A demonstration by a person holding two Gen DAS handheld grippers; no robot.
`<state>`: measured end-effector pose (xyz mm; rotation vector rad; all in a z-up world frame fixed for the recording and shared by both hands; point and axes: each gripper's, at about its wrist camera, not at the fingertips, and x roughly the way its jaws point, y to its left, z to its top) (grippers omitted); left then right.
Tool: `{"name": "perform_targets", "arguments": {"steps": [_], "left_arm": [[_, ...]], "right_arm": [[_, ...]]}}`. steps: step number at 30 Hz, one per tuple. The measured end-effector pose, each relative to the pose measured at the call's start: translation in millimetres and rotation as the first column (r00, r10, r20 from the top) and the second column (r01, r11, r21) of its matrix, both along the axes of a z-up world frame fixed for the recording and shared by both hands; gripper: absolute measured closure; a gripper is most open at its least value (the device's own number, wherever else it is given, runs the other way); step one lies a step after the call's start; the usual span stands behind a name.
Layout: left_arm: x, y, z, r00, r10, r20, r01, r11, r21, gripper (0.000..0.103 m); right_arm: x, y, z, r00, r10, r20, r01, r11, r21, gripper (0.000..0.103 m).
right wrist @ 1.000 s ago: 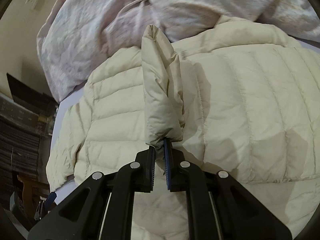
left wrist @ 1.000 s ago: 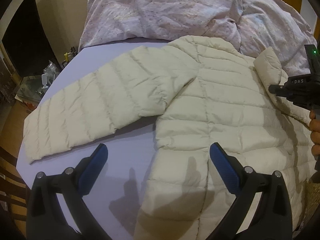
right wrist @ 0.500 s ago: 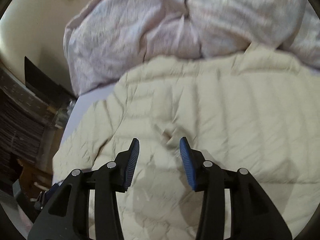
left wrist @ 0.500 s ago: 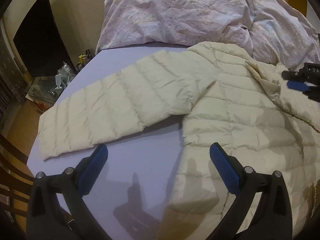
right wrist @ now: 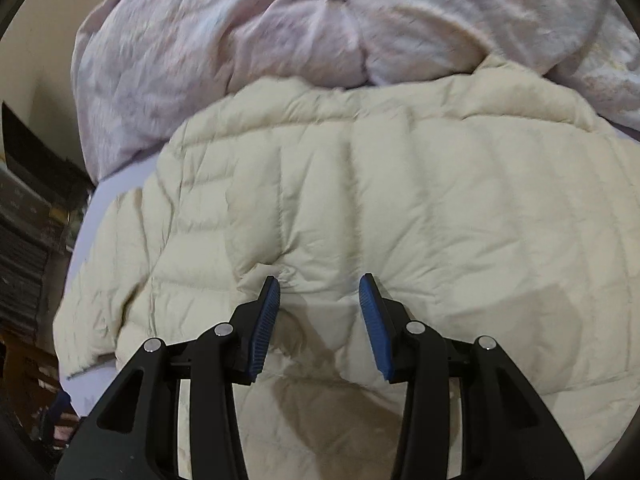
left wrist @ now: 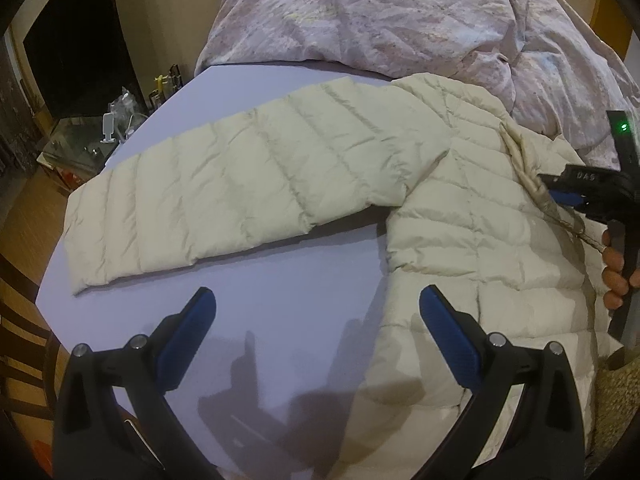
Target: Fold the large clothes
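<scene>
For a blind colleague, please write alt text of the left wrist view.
A cream puffer jacket lies flat on a lilac bed sheet, one sleeve stretched out to the left. The open left hand-held gripper hovers near the hem; the right hand-held gripper is at the jacket's right edge, a pink quilt behind.

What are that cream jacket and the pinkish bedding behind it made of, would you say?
The cream jacket looks like thin, faintly shiny synthetic shell with soft filling, probably down or polyester: stitched channels puff between seams. The pinkish bedding seems matte woven fabric, perhaps cotton, crumpled in soft folds with a faint print.
</scene>
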<state>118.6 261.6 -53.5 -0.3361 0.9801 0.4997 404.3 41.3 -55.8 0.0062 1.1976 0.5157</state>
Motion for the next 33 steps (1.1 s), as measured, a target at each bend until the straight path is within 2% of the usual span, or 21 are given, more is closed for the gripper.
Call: {"name": "perform_targets", "arguments": {"steps": [6,8,11,13,17,21,24,25,26,28,33], "left_arm": [[-16,23,-7,0.997,0.079,-0.013,-0.080,0.996,-0.030,0.002],[-25,36,-9,0.992,0.126,0.011,-0.125,0.991,-0.056,0.002],[-38,46,-9,0.984,0.172,0.045,-0.169,0.984,-0.047,0.002],[-40,52,-11,0.984,0.178,0.023,-0.177,0.983,-0.058,0.002],[-45,69,-19,0.979,0.203,-0.015,-0.203,0.967,-0.152,0.002],[-52,89,-21,0.970,0.241,-0.004,-0.237,0.951,-0.199,0.002],[-60,109,-26,0.951,0.310,0.024,-0.288,0.908,-0.304,0.004],[-63,115,-29,0.943,0.332,0.031,-0.303,0.891,-0.337,0.010],[-69,124,-33,0.929,0.369,0.033,-0.329,0.864,-0.382,0.013],[-75,132,-31,0.911,0.408,0.063,-0.350,0.843,-0.408,0.016],[-91,150,-33,0.848,0.522,0.091,-0.421,0.769,-0.481,0.026]], "right_arm": [[-4,9,-11,1.000,0.020,0.016,-0.019,0.999,-0.048,0.057],[-4,9,-11,1.000,0.025,0.017,-0.024,0.998,-0.051,0.056],[-7,9,-11,0.999,0.038,0.027,-0.036,0.998,-0.059,0.055],[-8,10,-11,0.998,0.046,0.036,-0.044,0.997,-0.066,0.055],[-10,14,-12,0.997,0.057,0.043,-0.054,0.996,-0.077,0.052],[-9,15,-13,0.997,0.062,0.040,-0.059,0.996,-0.068,0.051],[-9,16,-13,0.997,0.064,0.039,-0.062,0.996,-0.062,0.050],[-9,15,-13,0.997,0.065,0.040,-0.062,0.996,-0.061,0.050],[-9,15,-13,0.997,0.065,0.040,-0.063,0.996,-0.059,0.050],[-9,13,-13,0.997,0.065,0.039,-0.063,0.997,-0.054,0.050],[-10,9,-13,0.997,0.065,0.042,-0.063,0.997,-0.044,0.048]]}}
